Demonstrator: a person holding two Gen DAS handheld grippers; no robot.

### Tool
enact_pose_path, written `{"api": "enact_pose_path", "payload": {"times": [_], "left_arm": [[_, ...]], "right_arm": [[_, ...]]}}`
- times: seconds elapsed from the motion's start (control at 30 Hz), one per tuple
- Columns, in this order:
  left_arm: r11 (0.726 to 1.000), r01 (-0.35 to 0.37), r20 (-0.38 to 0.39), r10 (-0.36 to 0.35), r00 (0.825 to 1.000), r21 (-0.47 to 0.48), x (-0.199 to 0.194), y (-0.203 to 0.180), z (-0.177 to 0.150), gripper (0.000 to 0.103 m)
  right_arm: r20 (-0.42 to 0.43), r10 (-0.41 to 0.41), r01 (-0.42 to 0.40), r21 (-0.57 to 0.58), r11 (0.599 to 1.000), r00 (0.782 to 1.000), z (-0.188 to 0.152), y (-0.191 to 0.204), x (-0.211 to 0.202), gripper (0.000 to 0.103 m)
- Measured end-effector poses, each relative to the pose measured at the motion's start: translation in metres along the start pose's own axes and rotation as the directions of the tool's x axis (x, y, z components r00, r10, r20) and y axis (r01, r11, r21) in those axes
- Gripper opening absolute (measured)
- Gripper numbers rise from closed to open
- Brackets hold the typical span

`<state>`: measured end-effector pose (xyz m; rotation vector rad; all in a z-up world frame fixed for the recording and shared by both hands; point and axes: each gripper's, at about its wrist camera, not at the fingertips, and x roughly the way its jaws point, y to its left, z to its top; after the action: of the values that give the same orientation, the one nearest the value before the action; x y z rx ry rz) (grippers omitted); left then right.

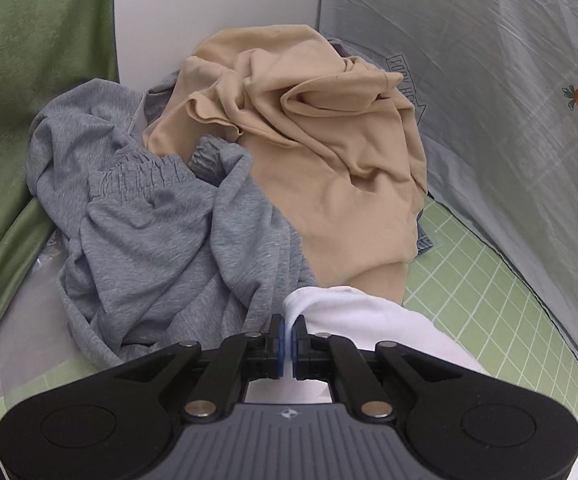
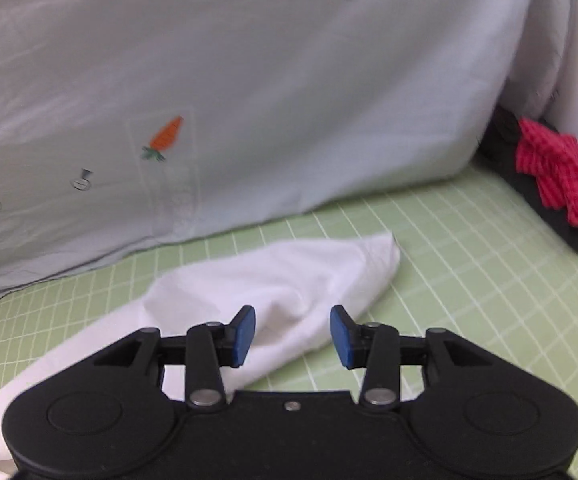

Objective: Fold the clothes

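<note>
The left gripper (image 1: 288,336) is pinched tight on an edge of the white garment (image 1: 373,320), which lies across the green grid mat (image 1: 489,292). The right gripper (image 2: 293,336) hovers over the same white garment, fingers spread wide and holding nothing. Grey sweatpants (image 1: 149,220) and a beige top (image 1: 321,140) lie heaped behind; no container is visible.

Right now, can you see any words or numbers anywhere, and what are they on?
"FORK HE": partly readable print inside an arrow-shaped badge on the grey sheet, read sideways; the rest is hidden behind the tan garment.
Small mark on the left gripper body: a logo shape, no letters.
Carrot picture and small round signs on the sheet: pictures only, no words.
White cloth, grey garment, green grid mat: no text or numbers.
</note>
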<state>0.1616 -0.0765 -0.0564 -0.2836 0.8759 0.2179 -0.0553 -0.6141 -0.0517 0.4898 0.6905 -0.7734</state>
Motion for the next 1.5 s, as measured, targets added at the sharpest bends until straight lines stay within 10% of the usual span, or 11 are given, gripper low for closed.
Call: {"api": "enact_pose_path", "payload": {"times": [0.17, 0.43, 0.5, 0.6, 0.77, 1.03, 1.1, 1.27, 1.5], "left_arm": [[1.000, -0.009, -0.018, 0.010, 1.000, 0.017, 0.010, -0.012, -0.002, 0.004], [0.999, -0.023, -0.051, 0.026, 0.998, 0.044, 0.017, -0.022, -0.005, 0.004], [0.998, -0.026, -0.056, 0.029, 0.998, 0.057, 0.017, -0.025, -0.006, 0.004], [0.996, -0.030, -0.059, 0.034, 0.998, 0.078, 0.017, -0.029, -0.007, 0.004], [0.995, -0.017, -0.042, 0.021, 0.999, 0.095, 0.017, -0.039, -0.001, 0.004], [0.994, 0.059, -0.054, -0.054, 0.997, 0.094, 0.023, -0.072, 0.002, 0.008], [0.993, 0.056, -0.057, -0.050, 0.997, 0.107, 0.024, -0.082, -0.001, 0.012], [0.991, 0.113, -0.053, -0.109, 0.993, 0.078, 0.013, -0.081, -0.005, 0.073], [0.980, 0.192, -0.062, -0.188, 0.980, 0.057, -0.023, -0.064, -0.019, 0.076]], "right_arm": [[-0.128, 0.012, 0.011, 0.174, 0.985, 0.992, -0.021, -0.028, 0.037, 0.055], [-0.106, 0.029, -0.002, 0.247, 0.969, 0.994, -0.014, -0.019, 0.086, 0.061], [-0.107, 0.002, 0.023, 0.230, 0.973, 0.994, -0.010, -0.015, 0.096, 0.056], [-0.108, -0.006, 0.025, 0.174, 0.984, 0.994, 0.000, -0.017, 0.100, 0.016], [0.063, -0.146, 0.141, 0.080, 0.987, 0.987, 0.047, -0.043, 0.074, 0.009], [0.397, -0.264, 0.314, -0.064, 0.947, 0.879, 0.134, -0.055, 0.046, 0.013], [0.341, -0.277, 0.328, -0.101, 0.939, 0.898, 0.135, -0.055, 0.056, 0.041], [0.186, -0.232, 0.243, -0.039, 0.969, 0.955, 0.090, -0.080, 0.050, 0.062], [-0.050, -0.220, 0.223, 0.048, 0.974, 0.974, -0.038, -0.131, 0.001, 0.069]]}}
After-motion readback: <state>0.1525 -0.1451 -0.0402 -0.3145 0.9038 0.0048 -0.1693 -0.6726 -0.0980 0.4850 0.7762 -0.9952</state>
